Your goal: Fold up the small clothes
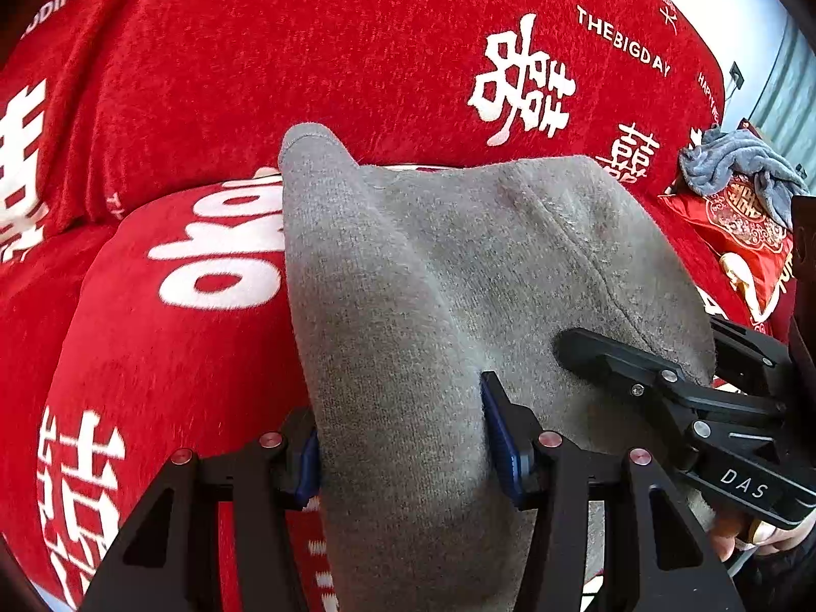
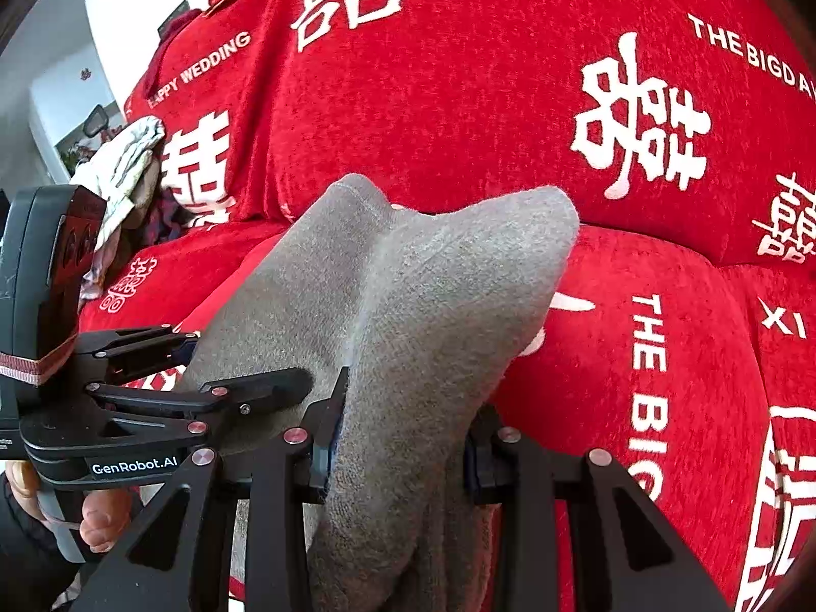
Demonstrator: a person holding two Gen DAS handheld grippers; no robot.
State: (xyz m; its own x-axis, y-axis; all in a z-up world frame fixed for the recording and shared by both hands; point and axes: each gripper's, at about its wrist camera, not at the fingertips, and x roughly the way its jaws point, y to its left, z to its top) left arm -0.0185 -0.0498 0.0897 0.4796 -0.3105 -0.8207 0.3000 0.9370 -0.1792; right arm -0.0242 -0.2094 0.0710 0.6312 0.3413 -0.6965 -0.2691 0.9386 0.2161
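A grey sock [image 1: 433, 280] hangs lifted above the red sofa cover [image 1: 306, 51], held at two places. My left gripper [image 1: 403, 454] is shut on one fold of it, blue pads [image 1: 502, 438] pressing both sides. In the same view my right gripper [image 1: 663, 352] comes in from the right and grips the sock's other edge. The right wrist view shows the grey sock [image 2: 408, 296] pinched between my right gripper [image 2: 403, 443] fingers, its toe end pointing up and away. My left gripper [image 2: 214, 362] clamps the sock at the left there.
The red sofa cover [image 2: 459, 102] with white characters fills both views. A grey-blue cloth [image 1: 734, 163] lies on a red patterned cushion [image 1: 739, 239] at the right. A pale crumpled garment pile [image 2: 127, 163] sits at the left. A person's hand [image 2: 102, 515] holds the left gripper's handle.
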